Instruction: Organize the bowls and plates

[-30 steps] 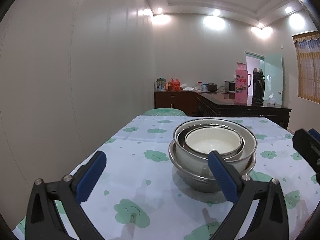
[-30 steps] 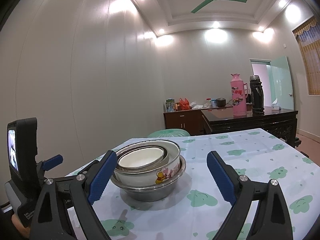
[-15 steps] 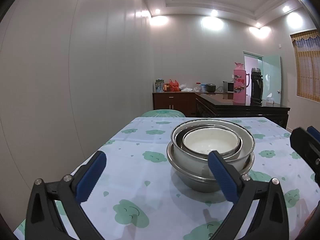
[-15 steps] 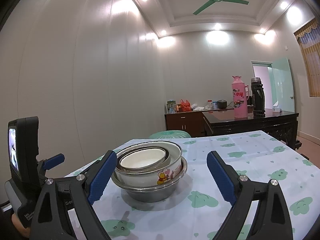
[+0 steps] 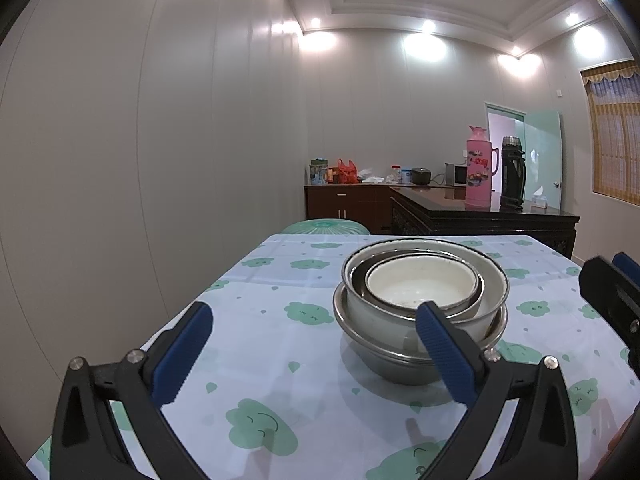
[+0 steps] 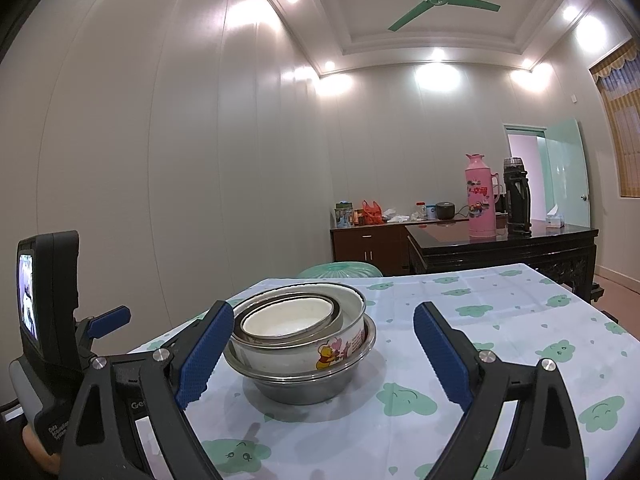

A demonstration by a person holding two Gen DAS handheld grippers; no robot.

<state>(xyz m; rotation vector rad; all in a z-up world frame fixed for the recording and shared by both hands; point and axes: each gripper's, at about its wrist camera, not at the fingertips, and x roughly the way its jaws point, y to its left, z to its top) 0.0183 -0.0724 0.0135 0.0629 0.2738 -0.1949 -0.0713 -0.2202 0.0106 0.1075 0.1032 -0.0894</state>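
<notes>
the left gripper (image 5: 312, 348) is spread wide, its two blue fingers (image 5: 182, 354) well apart, and nothing is between them. it holds nothing and touches nothing; it hangs above the near part of the worktop (image 5: 280, 360), which carries a pale cloth with green cloud faces. in the left wrist view the right blue finger stands in front of the stack of bowls (image 5: 420, 312), but whether it touches the stack i cannot tell.

the right gripper (image 6: 324, 354) is also opened wide and is empty. in the right wrist view its left finger (image 6: 206, 348) shows just beside the left side of the bowls, and its right finger is well apart from them, over bare cloth.

the stack of bowls sits upright on the worktop. at the bottom is a steel bowl (image 6: 304, 380). inside it rests a white bowl (image 6: 304, 354) with a cartoon bear picture on its wall. inside that one is a smaller bowl with a metal rim, and a small white bowl (image 5: 420, 286) lies innermost. some dark marks show inside the white bowl.

at the left edge of the right wrist view the body of the left gripper shows with a small lit screen (image 6: 27, 302). far behind stand a dark cabinet (image 5: 472, 216) with a pink thermos (image 5: 479, 174) and a black flask (image 5: 513, 176).
</notes>
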